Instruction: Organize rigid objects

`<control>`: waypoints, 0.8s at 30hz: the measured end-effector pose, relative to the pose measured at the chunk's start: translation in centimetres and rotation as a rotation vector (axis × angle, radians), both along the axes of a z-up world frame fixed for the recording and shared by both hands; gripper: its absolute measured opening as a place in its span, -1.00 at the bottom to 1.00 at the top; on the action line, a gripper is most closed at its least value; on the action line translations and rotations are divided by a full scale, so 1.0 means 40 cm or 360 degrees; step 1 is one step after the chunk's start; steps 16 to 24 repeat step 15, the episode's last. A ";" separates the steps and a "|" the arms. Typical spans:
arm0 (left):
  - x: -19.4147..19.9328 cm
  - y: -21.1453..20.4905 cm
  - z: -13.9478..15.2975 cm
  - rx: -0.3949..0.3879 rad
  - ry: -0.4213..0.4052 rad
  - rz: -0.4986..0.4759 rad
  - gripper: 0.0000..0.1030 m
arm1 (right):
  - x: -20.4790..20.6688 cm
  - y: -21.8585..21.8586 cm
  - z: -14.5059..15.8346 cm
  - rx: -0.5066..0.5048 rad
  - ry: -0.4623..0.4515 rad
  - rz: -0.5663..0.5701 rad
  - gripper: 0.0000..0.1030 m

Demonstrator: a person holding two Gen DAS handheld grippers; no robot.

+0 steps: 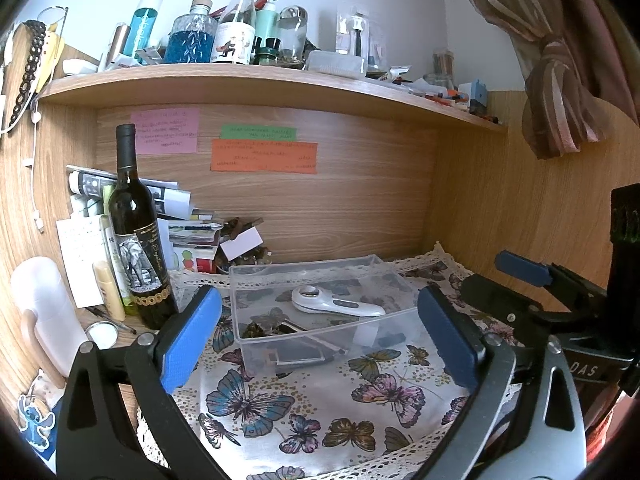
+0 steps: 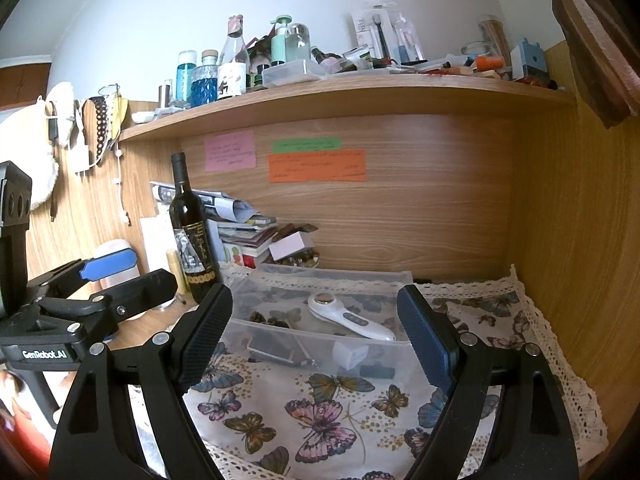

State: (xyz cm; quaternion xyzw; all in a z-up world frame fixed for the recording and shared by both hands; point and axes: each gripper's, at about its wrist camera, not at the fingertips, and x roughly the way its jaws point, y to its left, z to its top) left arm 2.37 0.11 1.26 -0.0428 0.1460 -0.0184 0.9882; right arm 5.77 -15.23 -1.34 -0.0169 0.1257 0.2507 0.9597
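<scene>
A clear plastic box stands on a butterfly-print cloth. In it lie a white handheld device, a dark flat item and some small dark pieces. My left gripper is open and empty, in front of the box. My right gripper is open and empty, also in front of the box. Each gripper shows in the other's view: the right one, the left one.
A dark wine bottle stands left of the box, with tubes, papers and stacked books behind it. A white container stands at far left. A crowded shelf hangs overhead. Wooden walls close the back and right.
</scene>
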 end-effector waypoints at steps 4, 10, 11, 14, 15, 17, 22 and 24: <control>0.000 0.002 -0.002 -0.0001 0.0004 0.0006 0.94 | 0.004 0.001 0.000 0.0003 0.0006 0.0009 0.61; 0.000 0.001 -0.004 0.0005 0.0012 -0.0007 0.94 | 0.009 0.003 -0.004 -0.0009 0.0012 0.0007 0.61; 0.000 0.001 -0.003 0.0005 0.0010 -0.0009 0.94 | 0.010 0.002 -0.005 -0.0008 0.0015 0.0009 0.61; 0.000 -0.002 -0.003 0.0004 0.0015 -0.0026 0.94 | 0.011 0.002 -0.006 -0.0008 0.0022 0.0011 0.61; -0.001 -0.003 -0.003 0.0007 0.0015 -0.0029 0.94 | 0.012 0.002 -0.005 -0.0009 0.0021 0.0013 0.61; -0.001 -0.003 -0.003 0.0007 0.0015 -0.0029 0.94 | 0.012 0.002 -0.005 -0.0009 0.0021 0.0013 0.61; -0.001 -0.003 -0.003 0.0007 0.0015 -0.0029 0.94 | 0.012 0.002 -0.005 -0.0009 0.0021 0.0013 0.61; -0.001 -0.003 -0.003 0.0007 0.0015 -0.0029 0.94 | 0.012 0.002 -0.005 -0.0009 0.0021 0.0013 0.61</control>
